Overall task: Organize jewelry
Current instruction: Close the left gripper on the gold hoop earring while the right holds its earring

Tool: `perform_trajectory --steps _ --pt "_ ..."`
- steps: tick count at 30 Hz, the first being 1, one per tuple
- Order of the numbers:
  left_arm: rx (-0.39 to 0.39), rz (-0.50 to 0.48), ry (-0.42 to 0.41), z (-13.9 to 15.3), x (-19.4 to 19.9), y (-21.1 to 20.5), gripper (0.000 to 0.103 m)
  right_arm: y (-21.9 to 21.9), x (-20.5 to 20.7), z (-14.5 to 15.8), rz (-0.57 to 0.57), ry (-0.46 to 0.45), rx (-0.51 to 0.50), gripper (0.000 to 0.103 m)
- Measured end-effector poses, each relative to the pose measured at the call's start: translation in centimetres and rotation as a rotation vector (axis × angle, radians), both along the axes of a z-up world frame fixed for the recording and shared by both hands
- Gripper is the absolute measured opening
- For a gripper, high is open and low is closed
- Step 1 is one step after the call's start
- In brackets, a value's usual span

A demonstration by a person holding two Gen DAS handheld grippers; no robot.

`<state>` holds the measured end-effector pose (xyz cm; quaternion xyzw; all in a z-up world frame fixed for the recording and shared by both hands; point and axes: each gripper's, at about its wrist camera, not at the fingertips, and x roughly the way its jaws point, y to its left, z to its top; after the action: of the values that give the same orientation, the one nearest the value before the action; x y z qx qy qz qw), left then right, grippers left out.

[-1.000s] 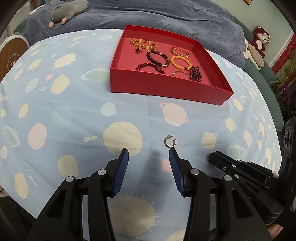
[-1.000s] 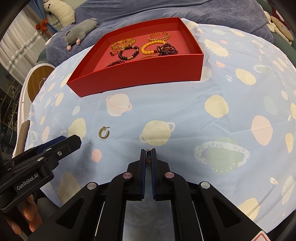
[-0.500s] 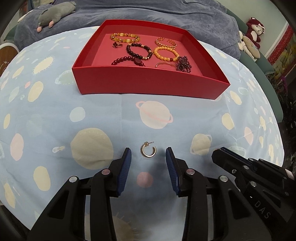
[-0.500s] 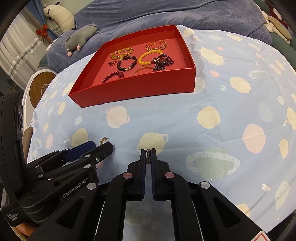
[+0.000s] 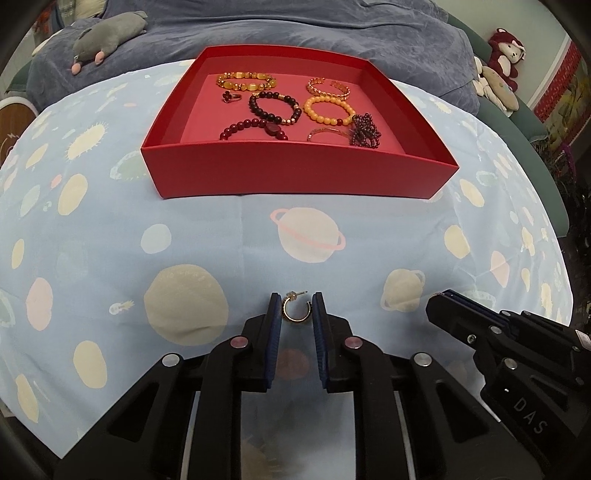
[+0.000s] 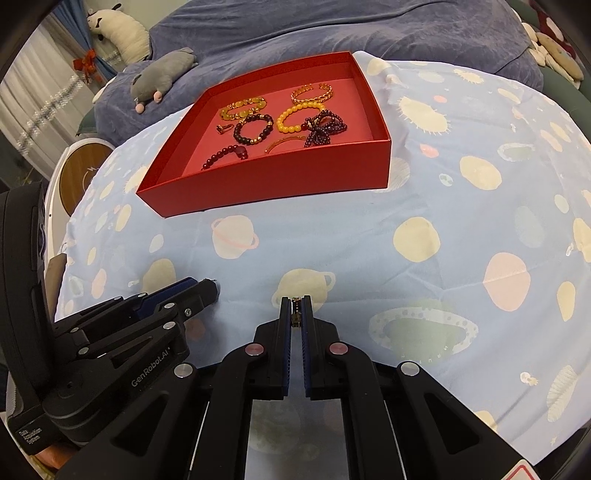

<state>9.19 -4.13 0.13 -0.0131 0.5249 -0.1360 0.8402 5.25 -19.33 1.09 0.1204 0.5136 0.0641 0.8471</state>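
A small gold hoop earring (image 5: 295,309) lies on the planet-print cloth between the blue pads of my left gripper (image 5: 296,308), whose jaws stand just either side of it, narrowly open. My right gripper (image 6: 296,309) is shut on a second small gold earring (image 6: 295,312), held edge-on between its pads just above the cloth. It shows at the right of the left wrist view (image 5: 454,306). The left gripper shows at the lower left of the right wrist view (image 6: 199,291). The red tray (image 5: 295,173) ahead holds several bracelets and a ring; it also shows in the right wrist view (image 6: 280,181).
A light blue cloth with planets (image 5: 110,240) covers the table. Behind the tray lie a dark blue blanket (image 5: 295,26) and a grey plush mouse (image 5: 107,35). More plush toys (image 5: 498,70) sit at the far right.
My left gripper has moved forward and right over the hoop earring and narrowed its jaws around it. My right gripper has stayed shut on its earring.
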Motion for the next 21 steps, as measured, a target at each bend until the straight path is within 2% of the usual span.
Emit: perform_trajectory --steps 11,21 --pt "-0.028 0.013 -0.06 4.8 0.1 0.2 0.017 0.7 0.6 4.6 0.02 -0.096 0.013 0.005" --pt "-0.027 -0.003 -0.125 8.6 3.1 -0.2 0.017 0.7 4.0 8.6 0.032 -0.185 0.008 0.005"
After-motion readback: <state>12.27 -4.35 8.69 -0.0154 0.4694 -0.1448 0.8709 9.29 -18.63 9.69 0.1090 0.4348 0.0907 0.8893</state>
